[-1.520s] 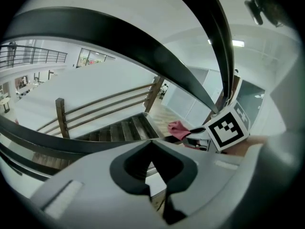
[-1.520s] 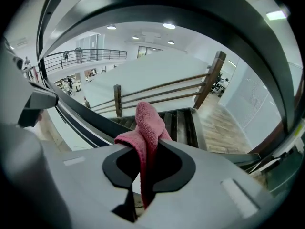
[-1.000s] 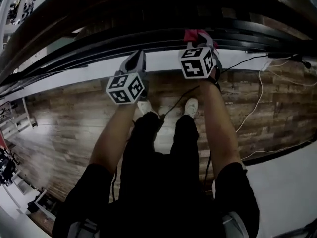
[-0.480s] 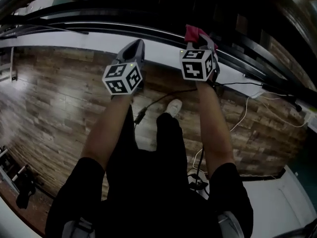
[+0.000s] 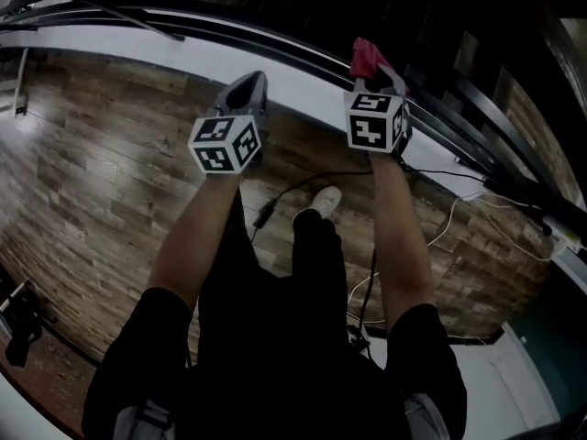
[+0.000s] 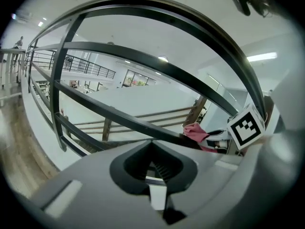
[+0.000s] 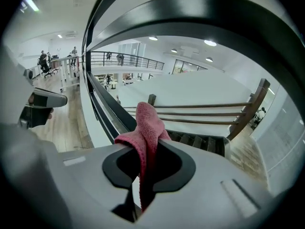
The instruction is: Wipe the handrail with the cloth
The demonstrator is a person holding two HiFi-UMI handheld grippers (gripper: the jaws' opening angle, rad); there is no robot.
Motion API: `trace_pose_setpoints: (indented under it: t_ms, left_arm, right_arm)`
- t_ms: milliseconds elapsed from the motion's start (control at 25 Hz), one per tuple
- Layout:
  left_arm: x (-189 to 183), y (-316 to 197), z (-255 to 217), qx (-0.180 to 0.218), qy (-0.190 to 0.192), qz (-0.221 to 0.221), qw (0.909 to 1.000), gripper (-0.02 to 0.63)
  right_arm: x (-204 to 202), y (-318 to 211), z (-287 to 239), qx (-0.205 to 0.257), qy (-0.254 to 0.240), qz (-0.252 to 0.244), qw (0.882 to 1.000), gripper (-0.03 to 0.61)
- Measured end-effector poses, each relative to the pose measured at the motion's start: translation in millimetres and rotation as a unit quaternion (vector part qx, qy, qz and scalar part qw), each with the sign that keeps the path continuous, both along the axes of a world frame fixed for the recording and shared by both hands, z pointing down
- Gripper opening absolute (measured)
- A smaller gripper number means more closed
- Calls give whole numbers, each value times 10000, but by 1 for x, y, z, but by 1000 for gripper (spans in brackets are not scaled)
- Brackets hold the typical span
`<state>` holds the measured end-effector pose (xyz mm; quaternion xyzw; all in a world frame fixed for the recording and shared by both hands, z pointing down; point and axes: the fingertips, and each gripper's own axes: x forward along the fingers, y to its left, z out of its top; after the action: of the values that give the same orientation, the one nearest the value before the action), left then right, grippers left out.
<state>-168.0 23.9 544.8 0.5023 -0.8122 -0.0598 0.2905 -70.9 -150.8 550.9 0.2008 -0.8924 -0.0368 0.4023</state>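
Cloth end vanishes between jaws of right gripper.

You stand on a wood-plank floor with your white shoe planted on it. A black cable lies on the planks just left of the shoe and curves away past its toe. A thin white cable snakes over the boards to the shoe's right. Well to the shoe's left, at the floor's near edge, sits some dark gear, too dim to name.
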Motion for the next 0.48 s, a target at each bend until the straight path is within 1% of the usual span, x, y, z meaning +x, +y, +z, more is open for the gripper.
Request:
trace_pose_setpoints:
  t_ms: [360,480]
  left_arm:
    - [-33,20,1,67,92,-194,9997,0]
    - [-39,24,2,97,135,-241,9996,0]
  right_arm:
    - [-42,26,0,-37,93,-251,9996,43]
    - [-51,34,2,-73,99,-315,9994,43]
